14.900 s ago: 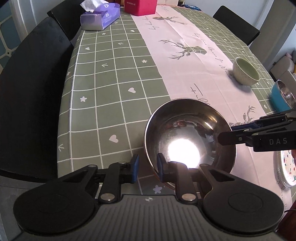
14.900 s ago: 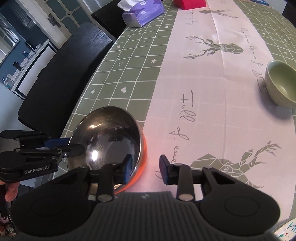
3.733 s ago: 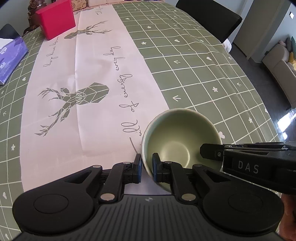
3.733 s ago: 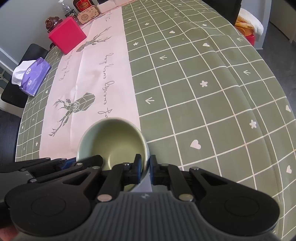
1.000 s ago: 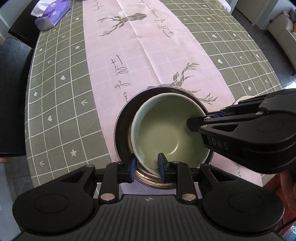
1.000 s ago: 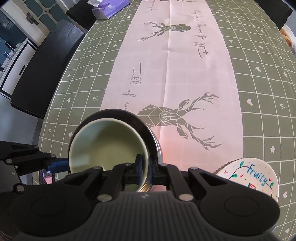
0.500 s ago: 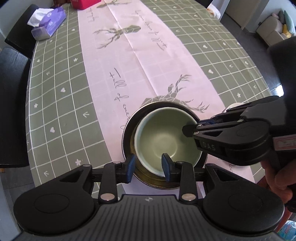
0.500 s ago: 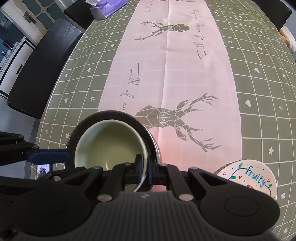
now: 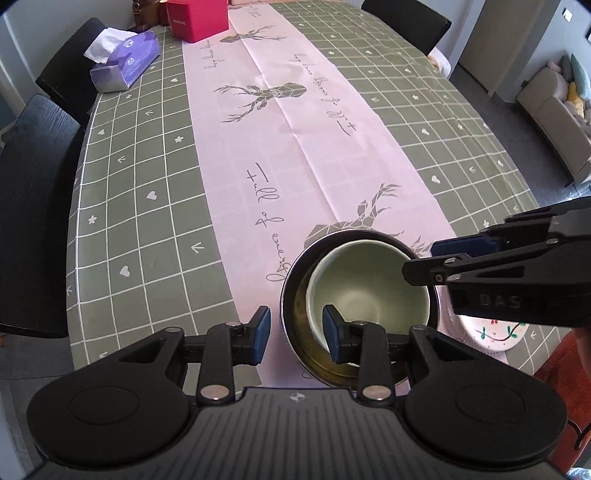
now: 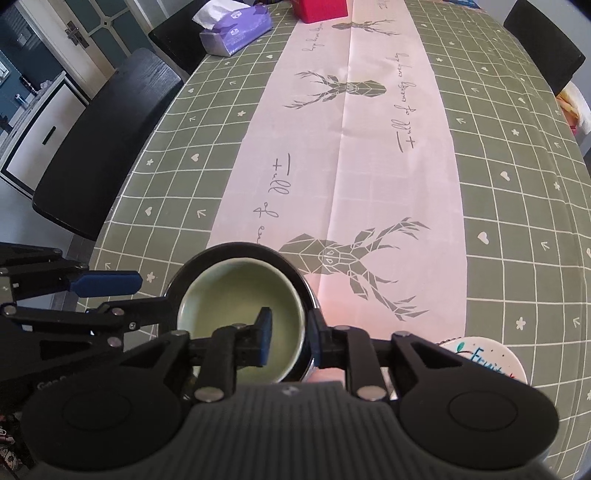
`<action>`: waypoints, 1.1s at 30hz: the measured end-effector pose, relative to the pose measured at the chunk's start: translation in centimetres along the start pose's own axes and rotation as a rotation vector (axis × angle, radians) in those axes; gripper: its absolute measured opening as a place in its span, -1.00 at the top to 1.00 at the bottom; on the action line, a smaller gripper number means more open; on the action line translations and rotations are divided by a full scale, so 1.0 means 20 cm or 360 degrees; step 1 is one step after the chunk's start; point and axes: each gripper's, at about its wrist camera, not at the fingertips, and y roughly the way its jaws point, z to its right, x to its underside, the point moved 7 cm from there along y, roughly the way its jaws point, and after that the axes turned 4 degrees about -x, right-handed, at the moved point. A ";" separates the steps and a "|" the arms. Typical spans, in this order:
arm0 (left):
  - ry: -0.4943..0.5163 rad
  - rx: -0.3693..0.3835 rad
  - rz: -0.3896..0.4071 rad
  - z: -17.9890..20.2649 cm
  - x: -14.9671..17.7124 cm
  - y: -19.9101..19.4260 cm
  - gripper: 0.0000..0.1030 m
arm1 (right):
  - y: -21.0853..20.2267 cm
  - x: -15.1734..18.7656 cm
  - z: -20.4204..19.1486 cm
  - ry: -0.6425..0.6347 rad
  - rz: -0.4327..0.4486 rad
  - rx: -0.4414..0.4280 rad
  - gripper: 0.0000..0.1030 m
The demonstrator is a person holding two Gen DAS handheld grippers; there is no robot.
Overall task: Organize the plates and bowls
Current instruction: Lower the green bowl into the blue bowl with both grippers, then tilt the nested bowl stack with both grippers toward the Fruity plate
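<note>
Left gripper (image 9: 295, 328): blue pads stand apart with a clear gap, nothing pressed between them; one pad hangs over the near rim of the green bowl (image 9: 369, 295), the other is out over the tablecloth (image 9: 147, 221), so neither touches the bowl as far as the view shows. Right gripper (image 10: 290, 334): jaws opening at this moment; one pad sits above the bowl's hollow, the other outside the wall, the near rim passing between them with daylight on both sides, so the grip reads as let go. Green bowl sits nested inside the larger steel bowl (image 9: 291, 314), leaning a little toward one side of it rather than centred. Judgement: two grippers took opposite rims to lower it level, and both now release because the stack carries it. The steel bowl stands on the pink runner (image 9: 295, 129) near the table's front edge, over a printed deer. Just beside it, a white plate (image 10: 484, 360) with coloured lettering lies flat, partly hidden by gripper bodies; likely the next piece to sort. Far end of the table: a purple tissue box (image 9: 125, 61) and a red box (image 9: 199, 16), well apart from the stack. Dark chairs (image 9: 33, 206) ring the table.
</note>
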 end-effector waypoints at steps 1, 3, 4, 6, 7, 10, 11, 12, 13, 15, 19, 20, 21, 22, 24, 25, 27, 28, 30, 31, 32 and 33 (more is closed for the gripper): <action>-0.0018 0.0021 0.0020 -0.01 0.00 0.00 0.22 | -0.01 0.00 0.00 -0.0004 0.0011 -0.0002 0.39; -0.0058 0.0075 0.0065 -0.02 0.01 -0.01 0.08 | -0.04 0.00 0.02 0.0021 0.0027 -0.0015 0.37; -0.0080 0.0100 0.0081 -0.02 0.02 -0.01 -0.01 | -0.04 0.00 0.03 0.0032 0.0031 -0.0021 0.35; -0.0125 0.0147 0.0105 -0.03 0.03 0.00 -0.04 | -0.04 0.01 0.06 0.0050 0.0035 -0.0028 0.30; -0.0148 0.0164 0.0112 -0.04 0.04 0.01 -0.05 | -0.04 0.02 0.07 0.0067 0.0033 -0.0034 0.29; -0.0252 0.0213 0.0129 -0.07 0.06 0.04 -0.19 | 0.01 0.05 0.12 0.0161 0.0001 -0.0079 0.19; -0.0291 0.0236 0.0122 -0.09 0.07 0.06 -0.21 | 0.03 0.06 0.14 0.0196 -0.0012 -0.0099 0.12; -0.0321 0.0255 0.0112 -0.09 0.08 0.09 -0.21 | 0.05 0.08 0.15 0.0239 -0.0030 -0.0126 0.02; -0.0361 0.0275 0.0104 -0.11 0.09 0.11 -0.21 | 0.08 0.09 0.16 0.0269 -0.0047 -0.0146 -0.03; -0.0421 0.0307 0.0086 -0.13 0.11 0.16 -0.21 | 0.12 0.11 0.16 0.0304 -0.0077 -0.0169 -0.05; -0.0497 0.0358 0.0058 -0.15 0.13 0.24 -0.21 | 0.20 0.14 0.17 0.0371 -0.0126 -0.0215 -0.05; -0.0510 0.0363 0.0049 -0.16 0.13 0.25 -0.21 | 0.21 0.15 0.17 0.0385 -0.0134 -0.0225 -0.05; -0.0524 0.0373 0.0043 -0.17 0.14 0.27 -0.21 | 0.22 0.15 0.16 0.0393 -0.0139 -0.0232 -0.05; -0.0536 0.0390 0.0039 -0.17 0.14 0.28 -0.21 | 0.23 0.16 0.16 0.0402 -0.0145 -0.0244 -0.05; -0.0559 0.0426 0.0026 -0.17 0.15 0.30 -0.20 | 0.24 0.16 0.15 0.0419 -0.0150 -0.0261 -0.04; -0.0567 0.0437 0.0019 -0.17 0.16 0.31 -0.20 | 0.25 0.16 0.15 0.0425 -0.0152 -0.0267 -0.04; -0.0568 0.0453 -0.0006 -0.17 0.17 0.33 -0.20 | 0.26 0.16 0.15 0.0437 -0.0158 -0.0271 -0.03; -0.0569 0.0463 -0.0012 -0.16 0.17 0.34 -0.20 | 0.27 0.16 0.15 0.0442 -0.0161 -0.0272 -0.03; -0.0577 0.0478 -0.0023 -0.15 0.18 0.36 -0.20 | 0.28 0.16 0.16 0.0452 -0.0171 -0.0275 -0.03; -0.0575 0.0482 -0.0030 -0.14 0.18 0.36 -0.20 | 0.29 0.17 0.16 0.0457 -0.0174 -0.0276 -0.03; -0.0577 0.0484 -0.0034 -0.14 0.18 0.37 -0.19 | 0.30 0.17 0.16 0.0462 -0.0177 -0.0275 -0.03; -0.0577 0.0486 -0.0038 -0.13 0.18 0.37 -0.19 | 0.30 0.17 0.16 0.0468 -0.0182 -0.0276 -0.03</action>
